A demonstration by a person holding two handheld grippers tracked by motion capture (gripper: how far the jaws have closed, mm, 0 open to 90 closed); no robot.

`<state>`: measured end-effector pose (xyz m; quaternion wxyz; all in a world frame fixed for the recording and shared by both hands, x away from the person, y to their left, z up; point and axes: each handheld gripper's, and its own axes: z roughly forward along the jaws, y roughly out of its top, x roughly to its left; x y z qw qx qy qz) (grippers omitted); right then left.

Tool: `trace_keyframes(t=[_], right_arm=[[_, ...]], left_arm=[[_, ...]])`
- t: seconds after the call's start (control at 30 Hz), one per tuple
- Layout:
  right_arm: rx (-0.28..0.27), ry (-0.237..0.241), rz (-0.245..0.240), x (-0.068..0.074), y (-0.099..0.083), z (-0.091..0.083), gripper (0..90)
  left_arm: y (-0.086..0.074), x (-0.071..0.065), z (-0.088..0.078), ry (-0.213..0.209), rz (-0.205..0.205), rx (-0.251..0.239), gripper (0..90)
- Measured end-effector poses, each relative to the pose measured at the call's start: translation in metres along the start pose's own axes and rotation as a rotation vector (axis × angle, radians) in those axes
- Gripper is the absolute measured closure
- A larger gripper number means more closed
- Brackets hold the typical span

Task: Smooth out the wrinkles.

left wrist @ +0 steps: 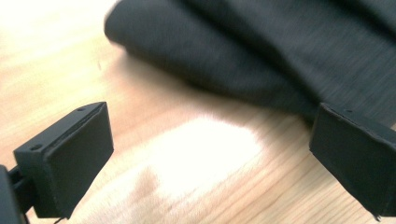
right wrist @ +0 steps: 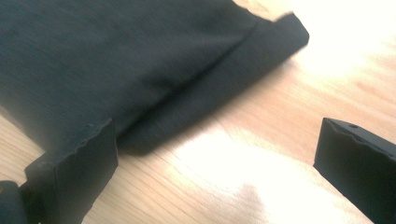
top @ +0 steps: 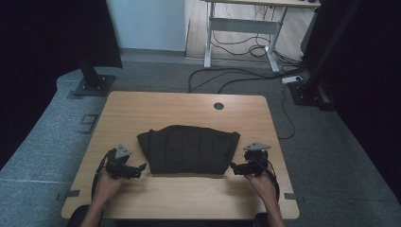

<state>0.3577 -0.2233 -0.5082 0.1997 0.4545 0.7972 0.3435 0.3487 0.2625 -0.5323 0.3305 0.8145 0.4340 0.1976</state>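
1. A folded black cloth point(top: 189, 149), soft, matte and ribbed, lies mid-worktop point(top: 189, 198) nearer the front edge; the worktop is pale wood grain.
2. The left gripper point(top: 142, 168) by its left corner and the right gripper point(top: 233, 167) by its right both have jaws spread, pinching nothing.
3. The gripper views show the rolled hem; the high view shows the outline.

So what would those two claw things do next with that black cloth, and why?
Probably close in on the near corners of the folded black cloth. Both the left gripper and the right gripper sit open beside it, bare table between their jaws, holding nothing, each pointing at a corner.
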Motion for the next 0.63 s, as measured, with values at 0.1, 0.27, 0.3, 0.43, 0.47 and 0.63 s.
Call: trace_keyframes(t=[0.1, 0.27, 0.3, 0.43, 0.47, 0.63], right_arm=[[0.024, 0.001, 0.008, -0.004, -0.014, 0.008, 0.0], [0.085, 0.012, 0.005, -0.007, -0.032, 0.023, 0.0], [0.090, 0.012, 0.004, -0.008, -0.034, 0.025, 0.0], [0.021, -0.011, 0.030, -0.009, -0.039, 0.029, 0.0], [0.020, -0.014, 0.032, -0.008, -0.039, 0.029, 0.0], [0.020, -0.017, 0.038, -0.008, -0.039, 0.029, 0.0]], left_arm=[[-0.005, 0.002, 0.008, -0.001, 0.003, 0.045, 0.0], [-0.008, 0.006, 0.014, -0.027, -0.034, 0.073, 0.0], [-0.008, 0.006, 0.014, -0.026, -0.034, 0.074, 0.0], [-0.008, 0.006, 0.014, -0.026, -0.033, 0.075, 0.0], [-0.008, 0.006, 0.014, -0.026, -0.033, 0.075, 0.0], [-0.008, 0.006, 0.014, -0.026, -0.032, 0.075, 0.0]])
